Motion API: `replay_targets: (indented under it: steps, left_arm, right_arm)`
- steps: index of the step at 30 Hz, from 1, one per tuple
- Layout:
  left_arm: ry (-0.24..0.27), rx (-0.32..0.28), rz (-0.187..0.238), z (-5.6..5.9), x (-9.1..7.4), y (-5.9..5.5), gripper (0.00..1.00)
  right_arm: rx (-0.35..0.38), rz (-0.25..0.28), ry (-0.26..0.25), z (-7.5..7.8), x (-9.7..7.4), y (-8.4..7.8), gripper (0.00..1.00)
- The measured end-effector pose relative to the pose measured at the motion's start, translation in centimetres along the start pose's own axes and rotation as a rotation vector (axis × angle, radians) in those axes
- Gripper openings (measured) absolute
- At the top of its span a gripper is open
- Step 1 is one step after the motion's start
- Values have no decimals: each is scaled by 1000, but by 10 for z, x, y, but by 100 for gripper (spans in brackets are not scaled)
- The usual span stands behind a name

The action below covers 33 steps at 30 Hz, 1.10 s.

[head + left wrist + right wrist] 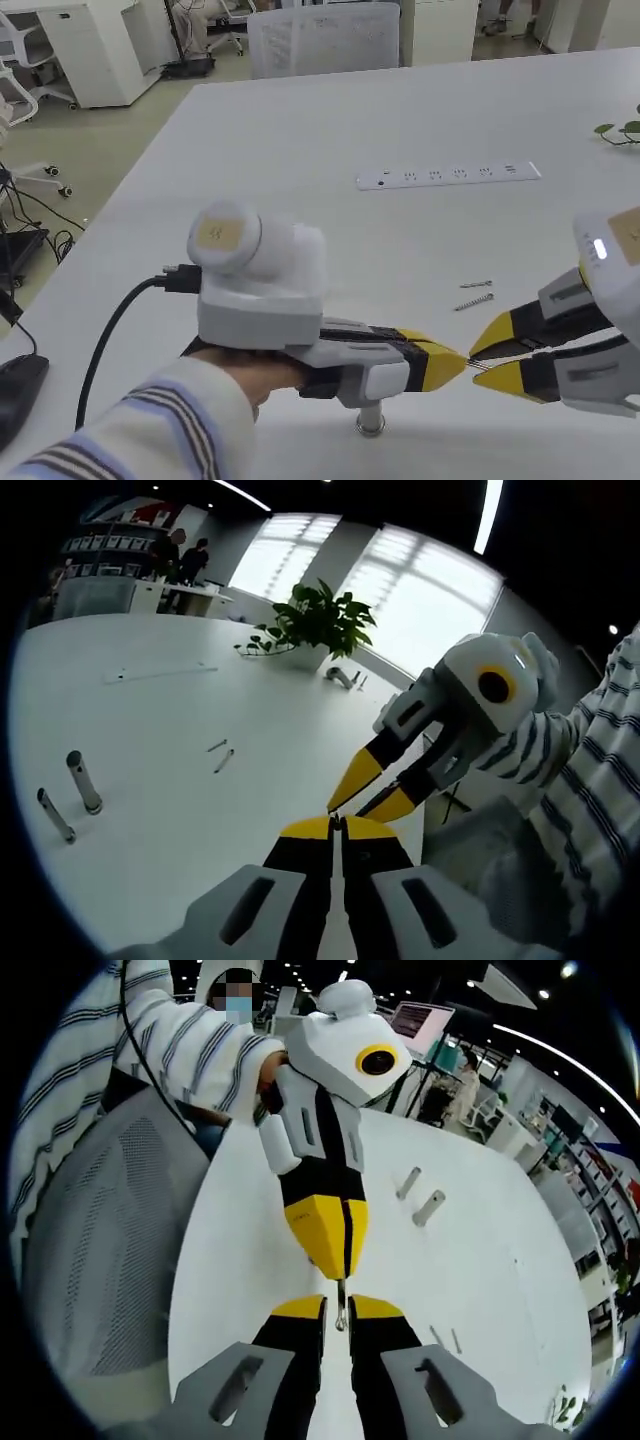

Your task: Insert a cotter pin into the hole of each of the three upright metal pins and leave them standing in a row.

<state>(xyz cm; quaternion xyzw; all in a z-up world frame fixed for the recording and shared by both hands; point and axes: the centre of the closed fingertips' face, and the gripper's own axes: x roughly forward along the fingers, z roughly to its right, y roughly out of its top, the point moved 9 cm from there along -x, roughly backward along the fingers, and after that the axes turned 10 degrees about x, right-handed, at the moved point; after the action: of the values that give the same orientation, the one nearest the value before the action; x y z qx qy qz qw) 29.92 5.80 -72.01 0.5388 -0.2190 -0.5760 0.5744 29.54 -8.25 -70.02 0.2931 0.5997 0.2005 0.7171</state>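
Right gripper view — left fingers [320, 1225] pinch cotter pin [342, 1314] — right fingers [295, 1312] narrowly flank it.

1. An open-plan office; long white tables [300, 150] and mesh swivel chairs [322, 38] stand around the room
2. A power strip [448, 176] lies on the desk; a monitor [420, 1022] glows behind
3. Potted plant [315, 620], tall windows [430, 610], ceiling strip lights [490, 510]
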Motion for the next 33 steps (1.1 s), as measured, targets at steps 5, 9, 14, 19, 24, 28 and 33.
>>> replay_targets:
  steps: [5, 9, 14, 19, 24, 28, 33]
  left_arm:
    - [-22, 51, 5, 2, -1, 0, 0]
    - [-42, 101, 24, 4, -3, 1, 0]
    - [-59, 125, 29, 6, -4, 1, 0]
    - [-82, 199, 44, 8, -5, 0, 0]
    - [-98, 238, 54, 10, -6, -1, 0]
    - [-104, 251, 58, 10, -6, -1, 0]
    - [-117, 314, 62, 11, -7, -2, 0]
  right_arm:
    - [56, 13, 21, 5, -3, -7, 10]
    - [93, 26, 46, 4, -4, -11, 9]
    - [135, 57, 72, 5, -5, -14, 9]
    - [147, 64, 90, 3, -4, -15, 8]
    - [148, 69, 105, -1, -4, -15, 7]
    - [147, 70, 114, -3, -5, -14, 6]
    - [147, 75, 126, -4, -6, -14, 5]
